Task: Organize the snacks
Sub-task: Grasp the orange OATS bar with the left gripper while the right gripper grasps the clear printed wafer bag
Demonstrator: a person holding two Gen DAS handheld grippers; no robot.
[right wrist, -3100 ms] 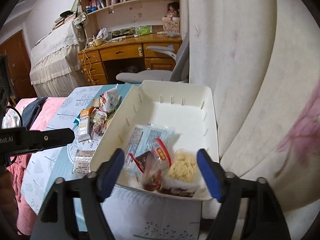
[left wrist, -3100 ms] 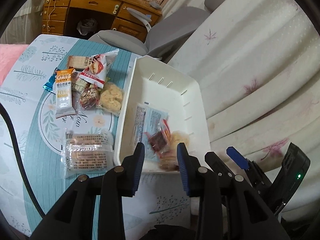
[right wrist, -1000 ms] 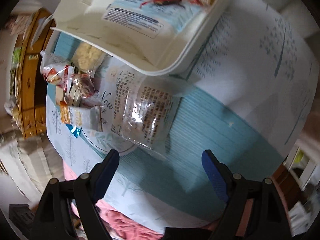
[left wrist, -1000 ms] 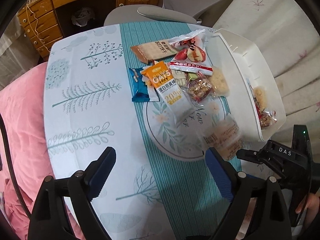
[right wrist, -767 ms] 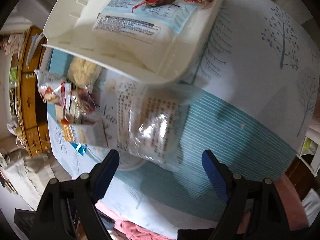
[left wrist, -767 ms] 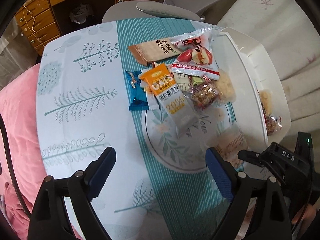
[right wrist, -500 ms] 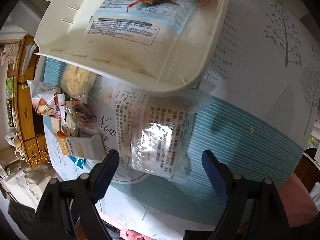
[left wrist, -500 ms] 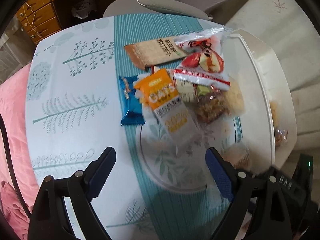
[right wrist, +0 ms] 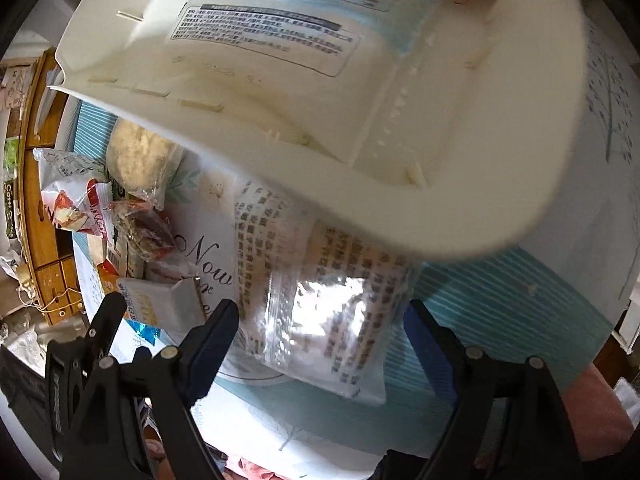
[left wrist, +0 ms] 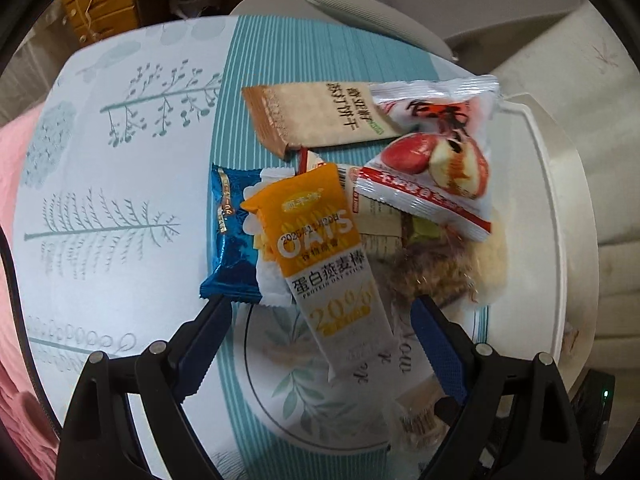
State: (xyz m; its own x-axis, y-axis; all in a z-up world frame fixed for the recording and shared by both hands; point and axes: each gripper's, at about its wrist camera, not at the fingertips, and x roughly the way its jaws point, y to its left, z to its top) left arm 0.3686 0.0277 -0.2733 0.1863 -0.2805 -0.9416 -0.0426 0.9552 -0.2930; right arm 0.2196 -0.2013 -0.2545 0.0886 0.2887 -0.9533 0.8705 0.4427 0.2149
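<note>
A: Two grippers are hanging over a leaf-print tabletop (left wrist: 120,184). The left gripper (left wrist: 320,332) is standing released, jaws wide, nothing pinched, straddling the lower end of one orange oat bar (left wrist: 320,248).

B: How many snacks are lying loose?

A: Seven I can count in the left view: the oat bar, one blue wrapper (left wrist: 230,236) just beside it, one brown cracker packet (left wrist: 320,120), one red-and-white date bag (left wrist: 436,160), one nut cluster pack (left wrist: 432,272) partly buried under the date bag, one pale puffed cake, blurred, against the bin, and one clear packet at the lower edge. A beige wrapper is peeking out beneath the pile; its print is unreadable.

B: And the right side?

A: The right gripper (right wrist: 320,332) is also gaping, empty, with that one clear cracker pack (right wrist: 320,304) lying between its fingers, untouched, its top tucked under the bin's rim.

B: The bin?

A: One white bin (right wrist: 440,120) is holding a pale blue pouch (right wrist: 280,24) and, cut off at the frame's top, a red-trimmed packet and something crumbly.
</note>
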